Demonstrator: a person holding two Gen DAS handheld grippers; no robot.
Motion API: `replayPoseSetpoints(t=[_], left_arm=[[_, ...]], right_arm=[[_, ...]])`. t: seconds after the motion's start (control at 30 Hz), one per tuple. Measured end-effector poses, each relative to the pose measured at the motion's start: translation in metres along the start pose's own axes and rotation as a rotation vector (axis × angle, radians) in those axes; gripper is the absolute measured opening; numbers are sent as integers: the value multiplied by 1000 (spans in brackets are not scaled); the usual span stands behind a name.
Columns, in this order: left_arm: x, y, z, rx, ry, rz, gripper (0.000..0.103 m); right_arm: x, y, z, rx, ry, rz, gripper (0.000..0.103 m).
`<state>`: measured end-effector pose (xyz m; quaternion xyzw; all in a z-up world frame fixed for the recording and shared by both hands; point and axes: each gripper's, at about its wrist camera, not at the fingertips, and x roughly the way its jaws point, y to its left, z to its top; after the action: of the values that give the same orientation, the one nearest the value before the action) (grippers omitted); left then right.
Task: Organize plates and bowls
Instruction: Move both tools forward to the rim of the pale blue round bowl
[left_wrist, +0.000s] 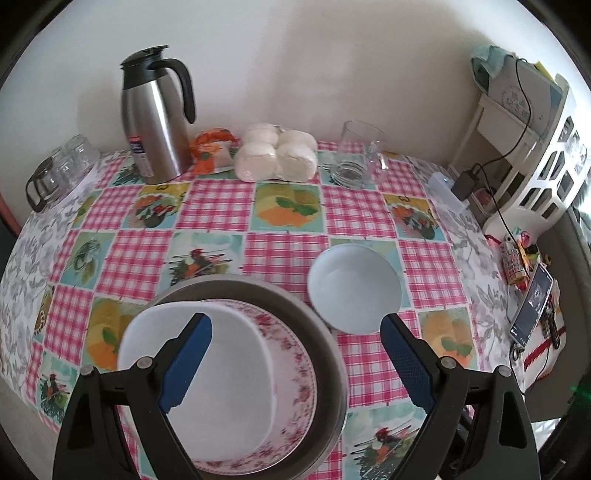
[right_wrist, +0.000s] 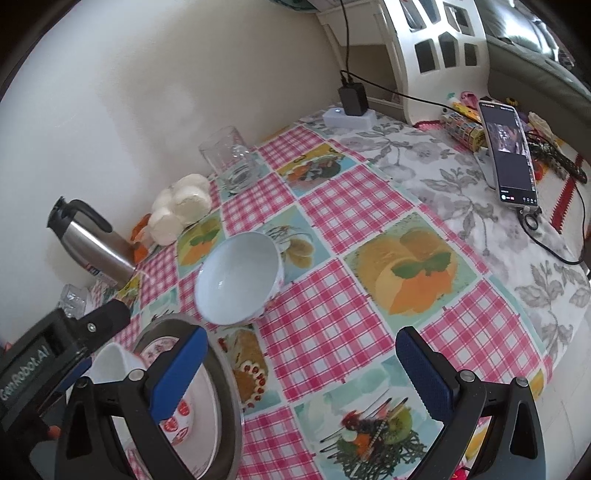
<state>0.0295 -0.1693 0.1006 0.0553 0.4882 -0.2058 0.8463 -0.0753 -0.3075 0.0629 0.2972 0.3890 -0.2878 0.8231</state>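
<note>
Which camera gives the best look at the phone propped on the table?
The right wrist view: the phone stands large near the upper right, its lit screen facing the camera. The left wrist view shows it small, at the right edge.

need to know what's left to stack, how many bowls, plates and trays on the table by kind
bowls: 2, a loose one and a white one on the stack
plates: 1, floral
trays: 1, metal
total: 4

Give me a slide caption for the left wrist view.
Open left gripper above stacked dishes in a metal pan, white bowl beside it on the checked tablecloth.
</note>
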Motion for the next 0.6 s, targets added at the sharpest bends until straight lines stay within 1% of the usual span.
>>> replayPoseSetpoints(t=[0.17,0.6], left_arm=[[11,-9,6,3,16,-10,93],[48,-22,17,-18,47,-21,93]], right_arm=[[17,-8,5,19,40,-12,103],[51,-12,14,43,87,-45,103]])
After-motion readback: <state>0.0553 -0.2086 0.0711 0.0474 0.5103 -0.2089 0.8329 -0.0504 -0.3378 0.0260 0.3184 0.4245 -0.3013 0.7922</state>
